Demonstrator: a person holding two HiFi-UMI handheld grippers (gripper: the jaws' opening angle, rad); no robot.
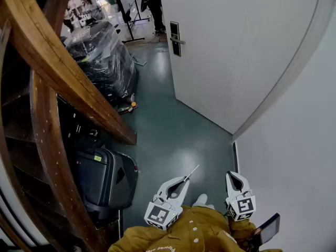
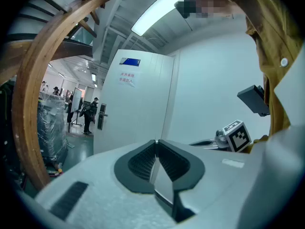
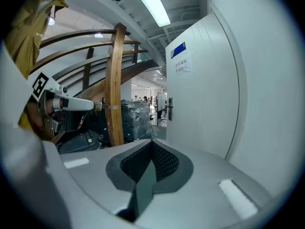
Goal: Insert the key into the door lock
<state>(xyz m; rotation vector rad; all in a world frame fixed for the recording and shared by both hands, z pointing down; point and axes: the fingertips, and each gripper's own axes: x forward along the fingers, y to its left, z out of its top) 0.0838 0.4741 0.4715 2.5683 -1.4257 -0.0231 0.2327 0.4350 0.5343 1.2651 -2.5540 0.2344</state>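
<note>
The white door (image 1: pixel 236 51) stands ahead. Its dark lock plate with a metal handle (image 1: pixel 175 38) is on the far edge, well away from both grippers. The lock plate (image 2: pixel 101 116) shows small in the left gripper view, and in the right gripper view the lock plate (image 3: pixel 169 109) is also far off. My left gripper (image 1: pixel 182 181) is low in the head view, shut on a thin silver key (image 1: pixel 191 172) that sticks out toward the door. In the right gripper view the key (image 3: pixel 107 107) juts from the left gripper (image 3: pixel 62 101). My right gripper (image 1: pixel 236 176) beside it is shut with nothing in it.
A curved wooden stair rail (image 1: pixel 63 72) crosses the left side. Below it sit a black suitcase (image 1: pixel 105 175) and a plastic-wrapped stack (image 1: pixel 102 56). A white wall (image 1: pixel 294 156) rises on the right. People stand in the room beyond the door. Green floor (image 1: pixel 168 135) leads to the door.
</note>
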